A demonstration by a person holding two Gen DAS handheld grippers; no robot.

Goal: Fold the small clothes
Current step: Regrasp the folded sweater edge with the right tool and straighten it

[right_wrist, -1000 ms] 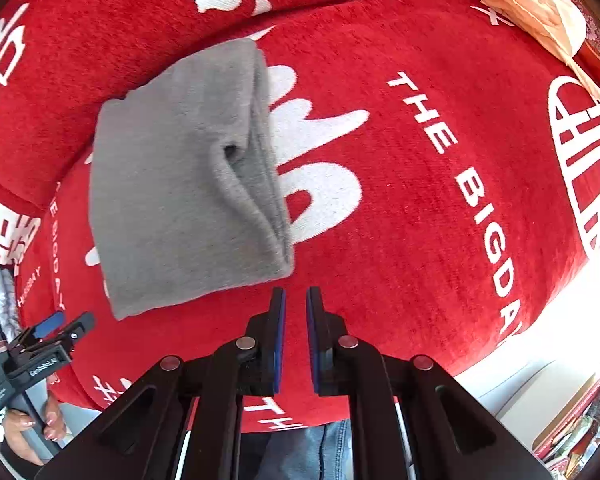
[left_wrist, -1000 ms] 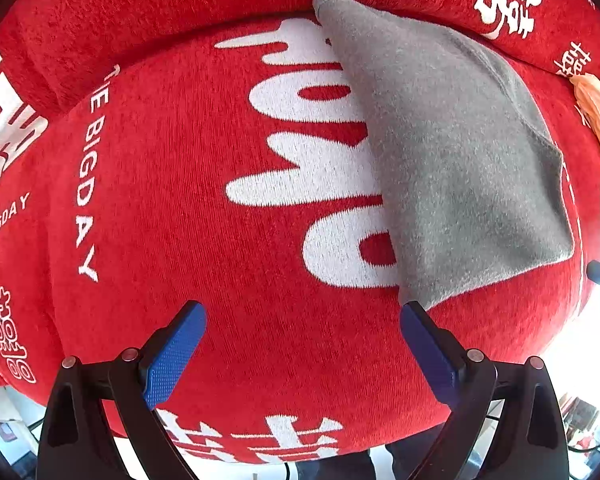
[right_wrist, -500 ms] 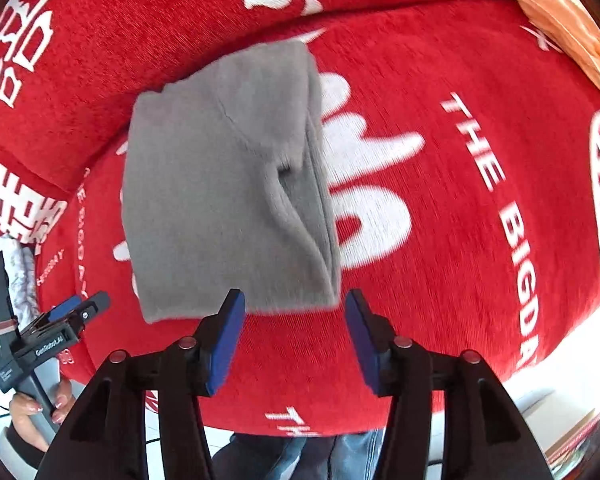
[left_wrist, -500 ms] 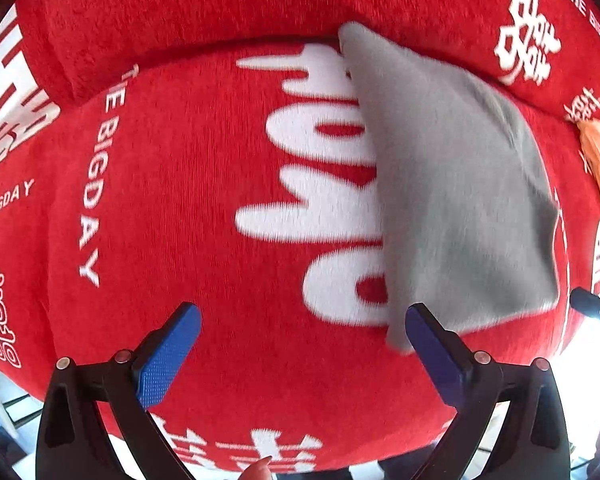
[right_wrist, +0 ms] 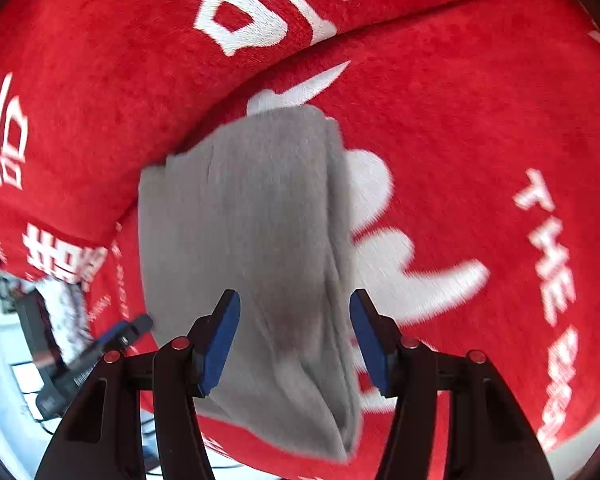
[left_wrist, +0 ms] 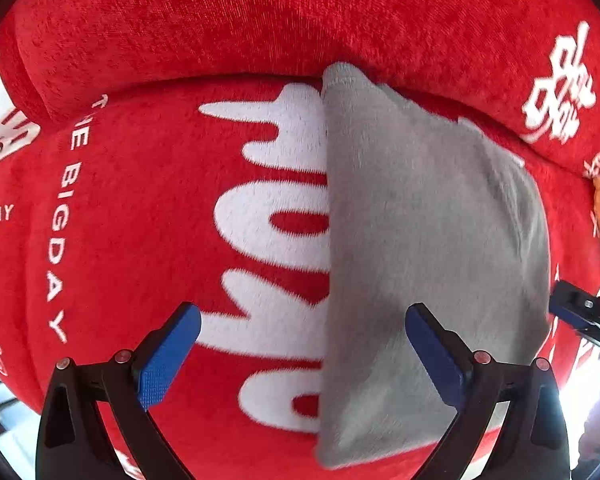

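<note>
Folded grey cloth [right_wrist: 252, 248] on red cushion [left_wrist: 140, 240]; right gripper [right_wrist: 294, 340] just widened, straddling near edge unclamped; left gripper [left_wrist: 300, 356] released over cloth's left edge.

We see the left claw [left_wrist: 302, 358] as two black, angular arms, each ending in a blue finger pad with a fine dotted texture, and small round screws with reddish heads sit on top of each arm near the pads. The right claw [right_wrist: 294, 338] has the same build: black triangular struts with cut-out openings, blue pads on the inner faces, and reddish screw heads in a row across the arms.
</note>
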